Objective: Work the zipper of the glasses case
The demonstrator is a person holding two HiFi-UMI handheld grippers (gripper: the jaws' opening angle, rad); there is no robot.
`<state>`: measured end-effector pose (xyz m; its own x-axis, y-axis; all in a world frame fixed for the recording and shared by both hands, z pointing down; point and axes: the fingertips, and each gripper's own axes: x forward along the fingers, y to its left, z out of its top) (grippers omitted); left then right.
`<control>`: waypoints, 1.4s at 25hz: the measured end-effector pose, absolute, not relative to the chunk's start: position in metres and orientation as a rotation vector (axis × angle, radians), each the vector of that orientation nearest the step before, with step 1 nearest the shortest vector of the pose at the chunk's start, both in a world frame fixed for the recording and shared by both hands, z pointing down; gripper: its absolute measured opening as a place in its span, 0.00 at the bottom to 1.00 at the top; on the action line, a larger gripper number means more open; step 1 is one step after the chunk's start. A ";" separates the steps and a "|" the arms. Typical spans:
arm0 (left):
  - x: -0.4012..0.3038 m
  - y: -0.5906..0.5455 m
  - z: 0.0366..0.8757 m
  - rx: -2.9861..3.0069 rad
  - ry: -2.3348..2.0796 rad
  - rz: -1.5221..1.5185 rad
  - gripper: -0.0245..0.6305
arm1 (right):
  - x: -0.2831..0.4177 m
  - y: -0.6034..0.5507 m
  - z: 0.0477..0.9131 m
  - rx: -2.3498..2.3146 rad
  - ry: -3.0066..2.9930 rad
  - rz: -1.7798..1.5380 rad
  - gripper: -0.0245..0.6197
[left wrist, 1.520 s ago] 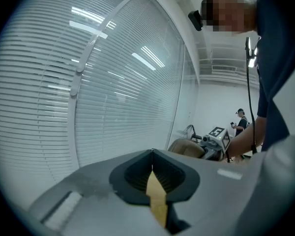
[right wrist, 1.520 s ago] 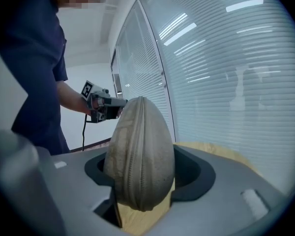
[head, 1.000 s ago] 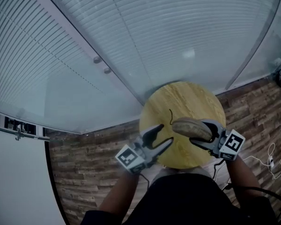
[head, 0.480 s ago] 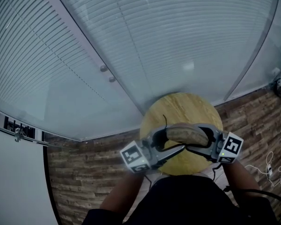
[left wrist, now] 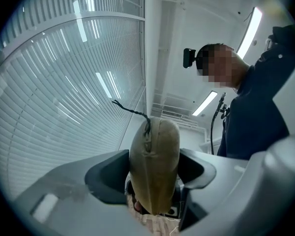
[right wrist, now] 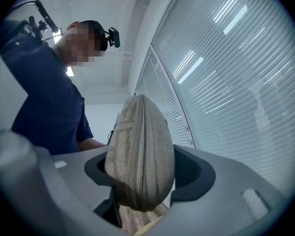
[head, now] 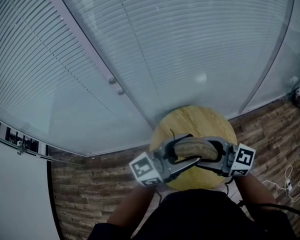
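The glasses case (head: pixel 192 146) is hanging crosswise between my two grippers, over the near half of the round wooden table (head: pixel 200 116). It is a tan, rounded fabric case. My right gripper (head: pixel 202 153) is clenching one end of it: in the right gripper view both pads are pressing into its sides and the zipper (right wrist: pixel 136 181) is running down the middle of the end facing the camera. My left gripper (head: pixel 186 150) is coming at the other end from the opposite side. Its jaws have just been opening and are now standing spread wide, with that end of the case between them. In the left gripper view the case is filling nearly the whole gap, and I cannot tell whether the pads are touching it. A dark twisted cord (left wrist: pixel 130 109) is sticking up and to the left from the top of that end, at the seam.

Beyond the table, a curved glass wall with blinds (head: pixel 165 44) is filling the upper part of the head view, and a wood-plank floor (head: pixel 90 184) is showing around the table. Both gripper views are looking back at me, a person in a dark blue top (left wrist: pixel 258 112) wearing a head camera (left wrist: pixel 189 58), with ceiling lights (left wrist: pixel 250 26) above.
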<state>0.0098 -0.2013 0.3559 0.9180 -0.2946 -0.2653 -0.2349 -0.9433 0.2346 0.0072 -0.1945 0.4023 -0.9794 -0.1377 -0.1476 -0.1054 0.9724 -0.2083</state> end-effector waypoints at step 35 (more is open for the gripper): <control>0.014 -0.187 0.413 3.042 -0.340 0.242 0.52 | 0.033 -0.203 0.358 -0.252 3.004 -0.206 0.54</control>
<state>0.0136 -0.1871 0.4131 0.9631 -0.2136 0.1638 -0.2248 -0.9729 0.0534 0.0330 -0.2029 0.3580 -0.9790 -0.1734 -0.1077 -0.1570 0.9769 -0.1452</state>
